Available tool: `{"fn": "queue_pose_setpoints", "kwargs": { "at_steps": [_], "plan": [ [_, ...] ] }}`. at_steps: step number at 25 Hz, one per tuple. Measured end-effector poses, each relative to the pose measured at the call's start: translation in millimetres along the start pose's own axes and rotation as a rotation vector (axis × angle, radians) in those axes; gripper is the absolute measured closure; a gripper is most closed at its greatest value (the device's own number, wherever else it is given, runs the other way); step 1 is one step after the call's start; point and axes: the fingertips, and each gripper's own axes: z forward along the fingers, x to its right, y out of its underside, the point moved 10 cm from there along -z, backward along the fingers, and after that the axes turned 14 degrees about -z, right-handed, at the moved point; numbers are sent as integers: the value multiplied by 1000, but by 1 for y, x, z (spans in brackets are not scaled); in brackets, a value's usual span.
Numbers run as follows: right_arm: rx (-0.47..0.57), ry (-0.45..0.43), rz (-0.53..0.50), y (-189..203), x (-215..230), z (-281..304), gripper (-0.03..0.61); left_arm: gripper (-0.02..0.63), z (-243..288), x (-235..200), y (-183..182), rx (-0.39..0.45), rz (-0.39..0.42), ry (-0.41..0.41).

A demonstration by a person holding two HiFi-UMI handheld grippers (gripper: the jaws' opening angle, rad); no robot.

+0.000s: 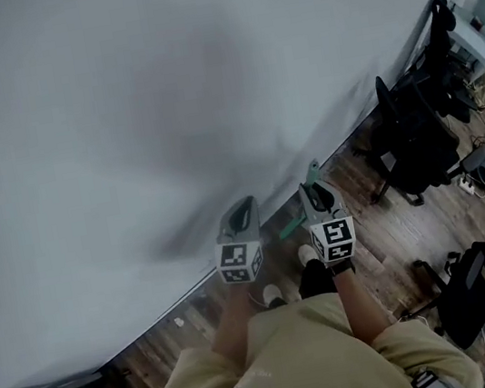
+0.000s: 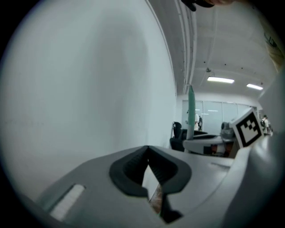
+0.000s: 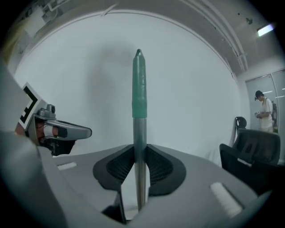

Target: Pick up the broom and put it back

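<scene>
Right gripper [image 3: 139,151]: fingers clamped on the broom [image 3: 139,89] at its metal shaft. Handle upright, teal grip end at 12 o'clock, in front of white wall [image 3: 191,89]. Left gripper [image 2: 148,151]: fingers pressed together, nothing between, at 9 o'clock of the right one. Office chair [image 3: 256,151] at 3 o'clock.
</scene>
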Motion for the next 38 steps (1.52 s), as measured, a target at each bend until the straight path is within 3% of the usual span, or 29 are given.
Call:
{"fn": "queue_pose_setpoints", "kwargs": {
  "at_steps": [7, 10, 15, 20, 26, 33, 38],
  "plan": [
    [125, 64, 25, -44, 29, -36, 492, 612, -1, 32, -49, 106, 40, 59],
    [170, 75, 36, -60, 35, -47, 492, 612, -8, 42, -58, 136, 54, 48],
    [205, 55, 18, -72, 34, -59, 492, 612, -15, 50, -58, 83, 79, -12],
    [224, -22, -2, -72, 32, -66, 492, 611, -21, 58, -53, 121, 50, -22],
    [281, -208, 70, -65, 48, -57, 494, 611, -29, 70, -44, 169, 29, -161],
    [349, -544, 133, -70, 44, -55, 494, 611, -69, 106, -32, 287, -40, -482],
    [381, -783, 99, -68, 9, -63, 494, 611, -117, 135, 5, 295, -78, -708]
  ]
}}
